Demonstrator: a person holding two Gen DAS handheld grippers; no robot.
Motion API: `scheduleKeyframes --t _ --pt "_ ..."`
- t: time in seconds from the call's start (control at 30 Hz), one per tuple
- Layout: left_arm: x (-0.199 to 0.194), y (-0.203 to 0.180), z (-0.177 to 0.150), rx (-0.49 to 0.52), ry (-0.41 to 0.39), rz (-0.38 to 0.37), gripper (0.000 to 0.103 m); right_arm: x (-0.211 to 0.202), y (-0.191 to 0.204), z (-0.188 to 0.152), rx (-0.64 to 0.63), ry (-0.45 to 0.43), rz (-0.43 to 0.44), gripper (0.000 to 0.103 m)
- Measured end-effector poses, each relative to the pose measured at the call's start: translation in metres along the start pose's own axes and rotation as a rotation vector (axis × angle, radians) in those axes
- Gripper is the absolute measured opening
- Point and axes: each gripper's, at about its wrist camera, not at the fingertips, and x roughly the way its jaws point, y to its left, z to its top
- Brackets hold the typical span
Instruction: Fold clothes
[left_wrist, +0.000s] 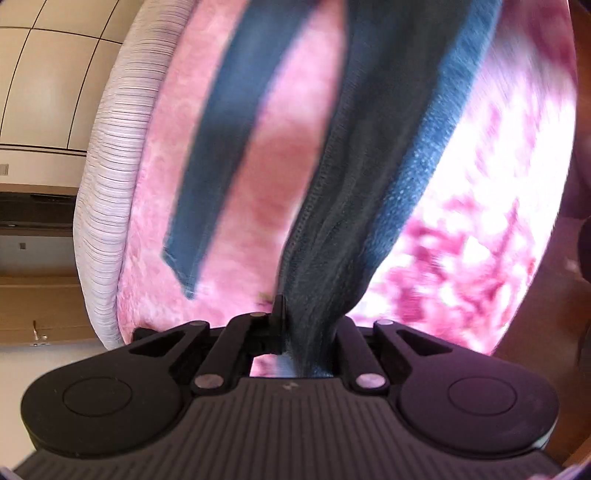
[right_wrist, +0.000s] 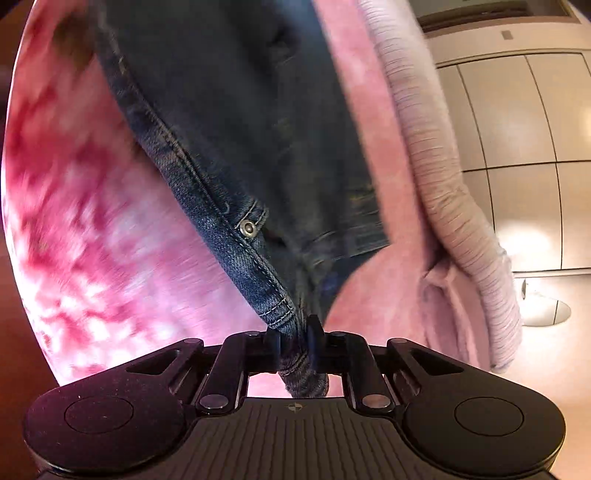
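A: Risk first. Both grippers pinch only a thin bite of the jeans (left_wrist: 354, 155). Denim is heavy; the hanging weight could drag an edge out of the fingers and spoil the fold.

B: Which side looks weaker?

A: The left gripper (left_wrist: 295, 325). Its fingers are closed on a bunched seam, cloth spilling right of the pinch. The right gripper (right_wrist: 295, 332) is clamped on the waistband corner, just near of the rivet (right_wrist: 247, 227); that's thick, stitched, likely a firmer hold.

B: Other hazards?

A: One leg (left_wrist: 218, 155) dangles free at left; it could twist under when laid down.

B: Where are the jeans?

A: Trailing away from both sets of fingers over the pink bed (left_wrist: 266, 206), not lying flat. A striped cover (left_wrist: 107, 177) edges the bed.
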Motion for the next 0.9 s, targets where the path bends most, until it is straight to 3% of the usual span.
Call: scheduleKeyframes --t 0.17,0.37,0.53,0.7,0.9 --pt "-0.020 0.111 0.013 -0.125 -0.024 -0.132 0.004 -0.007 -0.081 0.021 -0.017 -0.015 0.081 0.010" --pt "0.013 0.200 0.035 -0.131 -0.006 -0.390 0.003 0.028 -0.165 0.058 -0.025 0.038 0.160 0.010" --pt "0.058 0.237 0.046 -0.111 0.037 -0.580 0.003 0.076 -0.217 0.092 -0.005 0.080 0.204 0.010" --pt "0.105 0.259 0.056 -0.075 0.082 -0.706 0.003 0.130 -0.243 0.115 0.017 0.130 0.278 0.010" --pt "0.165 0.272 0.067 -0.089 0.139 -0.761 0.003 0.197 -0.252 0.129 0.035 0.161 0.443 0.010"
